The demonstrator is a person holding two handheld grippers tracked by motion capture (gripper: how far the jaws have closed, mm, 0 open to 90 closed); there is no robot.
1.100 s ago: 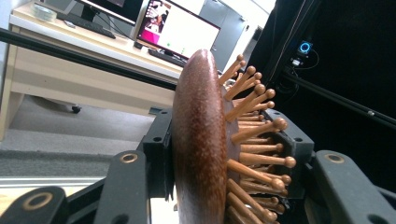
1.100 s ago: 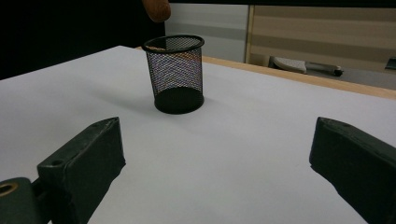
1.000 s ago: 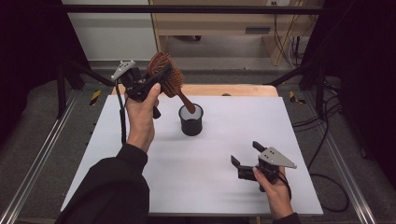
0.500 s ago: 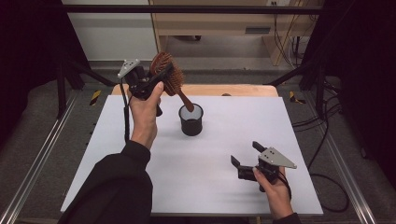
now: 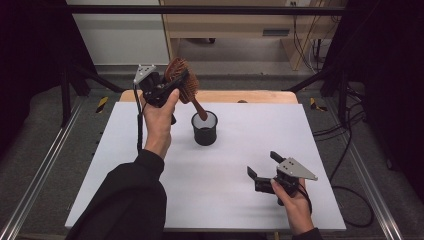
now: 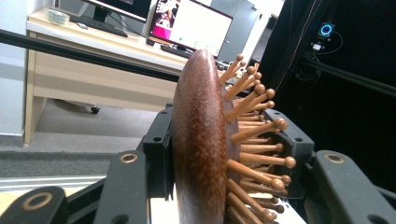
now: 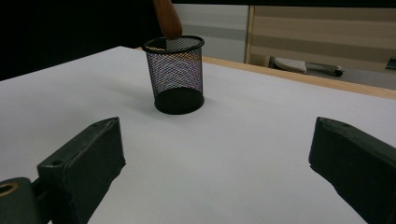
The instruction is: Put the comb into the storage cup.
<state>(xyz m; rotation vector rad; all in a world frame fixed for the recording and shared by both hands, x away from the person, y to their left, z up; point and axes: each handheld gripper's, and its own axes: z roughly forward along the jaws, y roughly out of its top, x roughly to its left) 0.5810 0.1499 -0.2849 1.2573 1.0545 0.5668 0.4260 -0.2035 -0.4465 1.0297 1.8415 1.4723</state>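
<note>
The left tongs [image 5: 170, 86] clamped a wooden hairbrush [image 5: 184, 80] by its head, handle angled down into the mesh cup [image 5: 205, 128], apparently for upright storage; the right tongs [image 5: 265, 170] rested wide and empty on the surface [image 5: 250, 140].

Mesh cup [image 5: 205, 128] stands upright on the table [image 5: 250, 135], a bit left of centre toward the far side. Hairbrush [image 5: 184, 86] is above and left of the cup, tilted, handle end down at the cup's rim, head between the left gripper [image 5: 167, 85] jaws. Right gripper [image 5: 265, 170] sits near the front right, well apart from the cup.
</note>
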